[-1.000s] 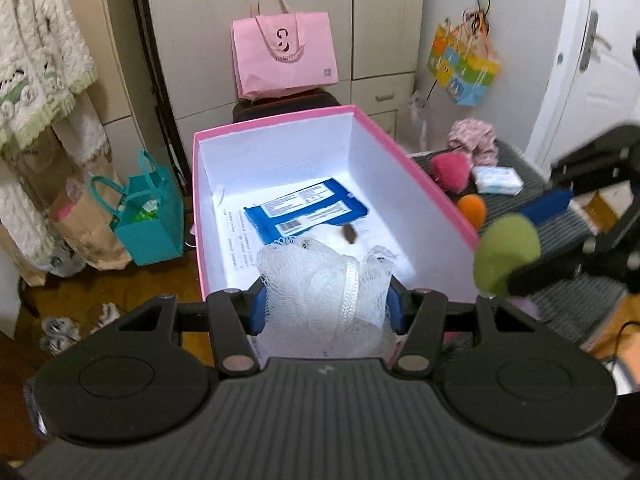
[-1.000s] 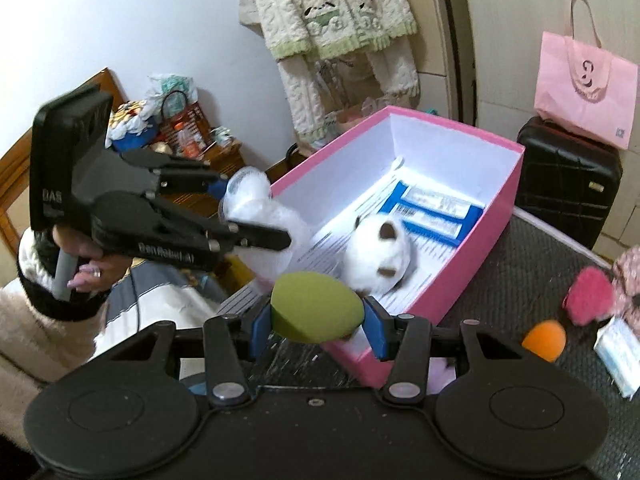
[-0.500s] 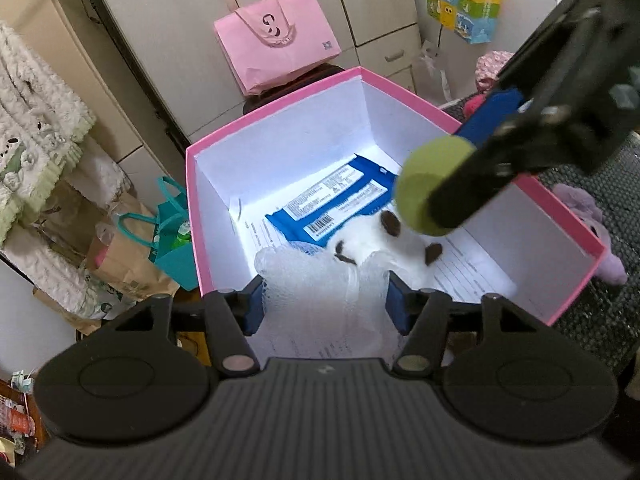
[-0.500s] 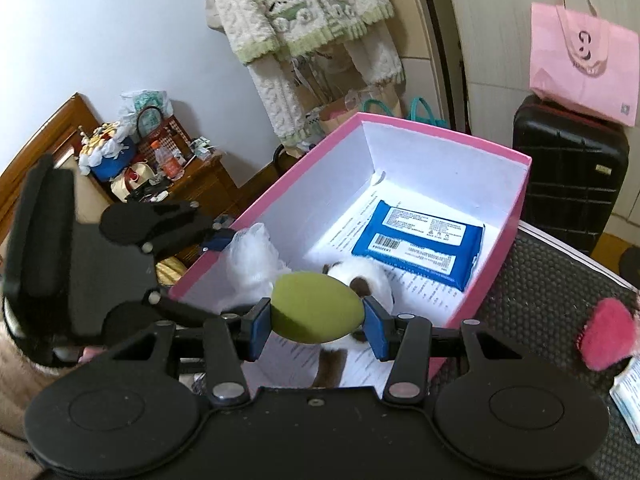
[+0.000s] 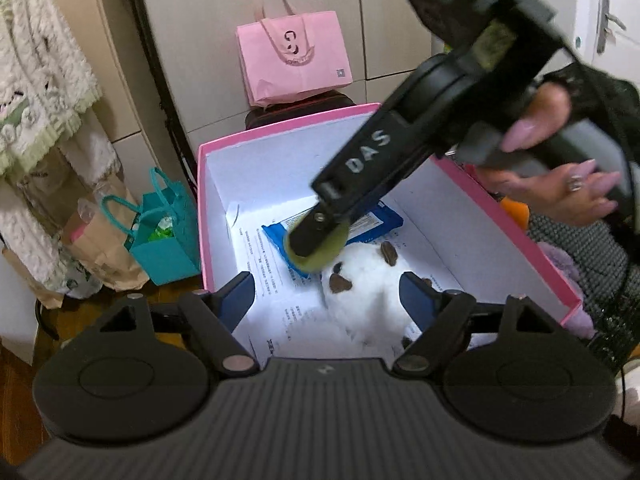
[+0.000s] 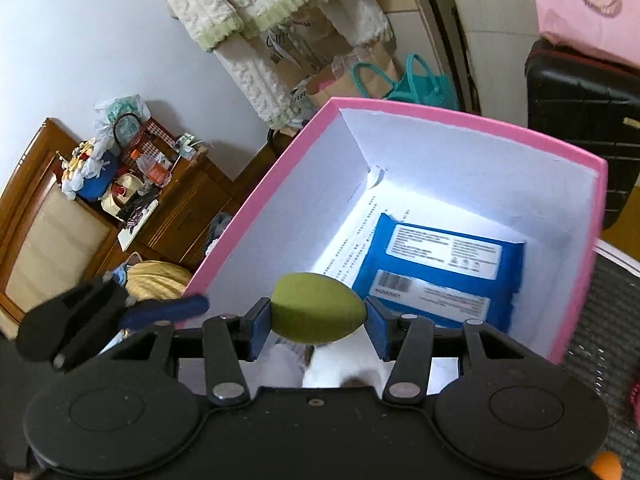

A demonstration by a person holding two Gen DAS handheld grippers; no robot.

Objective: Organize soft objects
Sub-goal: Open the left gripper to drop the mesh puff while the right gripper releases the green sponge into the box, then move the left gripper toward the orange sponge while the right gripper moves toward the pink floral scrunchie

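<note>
Nearest to us the left gripper (image 5: 326, 294) is opening with nothing between its jaws above the white plush toy (image 5: 370, 288), while the right gripper (image 6: 318, 328), starting to open, still pinches the green sponge (image 6: 318, 312) over the pink box (image 6: 460, 126), so next we should release it beside the blue packet (image 6: 440, 268) farther in.

**Soft things in and over the pink box**

The pink box (image 6: 472, 128) stands open, white inside, with printed paper lining its floor. A blue wipes packet (image 6: 440, 268) lies flat, label up, towards the far end. A white plush toy (image 5: 372, 292) with brown patches sits on the paper nearer the front. An olive-green egg-shaped sponge (image 6: 318, 307) hangs sideways above the box floor, over the plush, pinched at both ends between blue pads.
</note>
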